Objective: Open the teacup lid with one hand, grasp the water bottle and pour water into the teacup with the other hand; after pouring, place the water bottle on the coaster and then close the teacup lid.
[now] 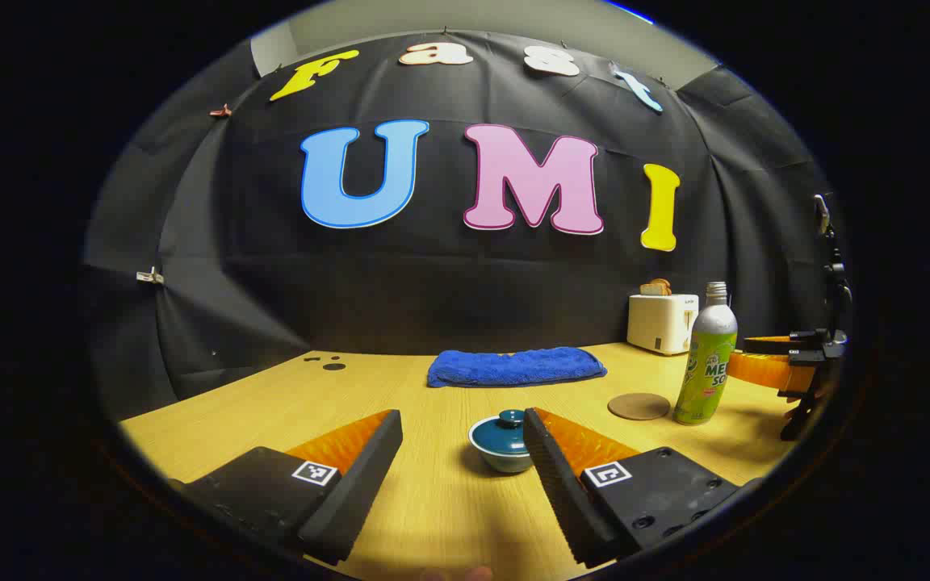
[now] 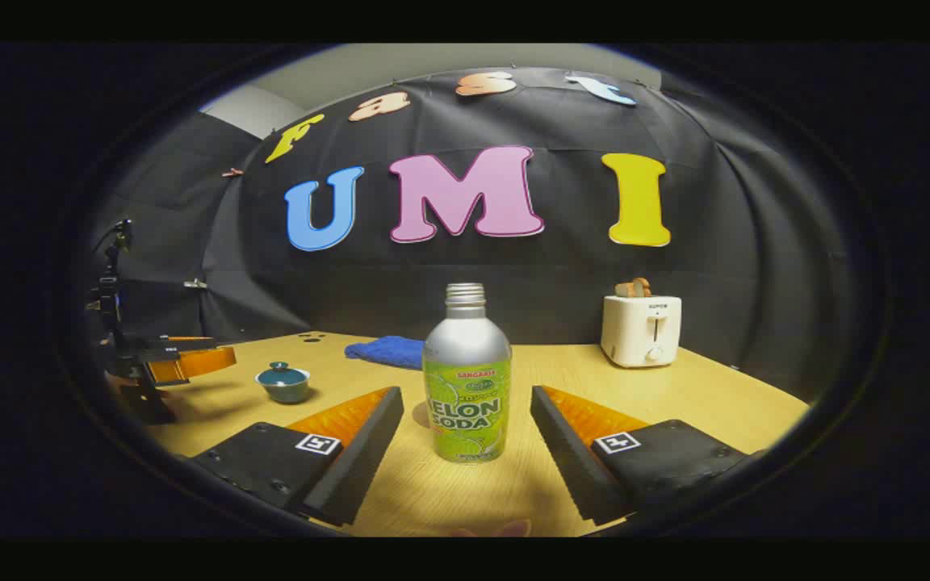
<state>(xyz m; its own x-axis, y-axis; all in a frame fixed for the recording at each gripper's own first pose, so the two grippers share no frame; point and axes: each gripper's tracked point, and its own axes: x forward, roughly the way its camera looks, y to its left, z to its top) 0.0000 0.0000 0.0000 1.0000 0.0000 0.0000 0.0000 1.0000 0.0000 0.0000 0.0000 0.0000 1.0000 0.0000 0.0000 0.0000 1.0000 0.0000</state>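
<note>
Both of my tongs are spread wide with nothing between the fingers yet. My left gripper point(image 1: 462, 442) is lined up on the small teal ceramic teacup with its knobbed lid point(image 1: 503, 440), which sits on the light wooden table point(image 1: 271, 411) just ahead of the fingertips, closer to the right finger than the left. My right gripper point(image 2: 465, 424) has the silver-and-green metal water bottle point(image 2: 467, 379) standing upright and uncapped between its fingers, not touching either one.

So I'd say this is the very start: lid on, bottle ungrabbed. Next I need to nudge the left one over the knob and pinch it, then close the right on the bottle's body. The round brown coaster point(image 1: 638, 406) waits just beside the bottle, with a folded blue towel point(image 1: 516, 366) and a white toaster point(image 2: 641, 329) farther back.
</note>
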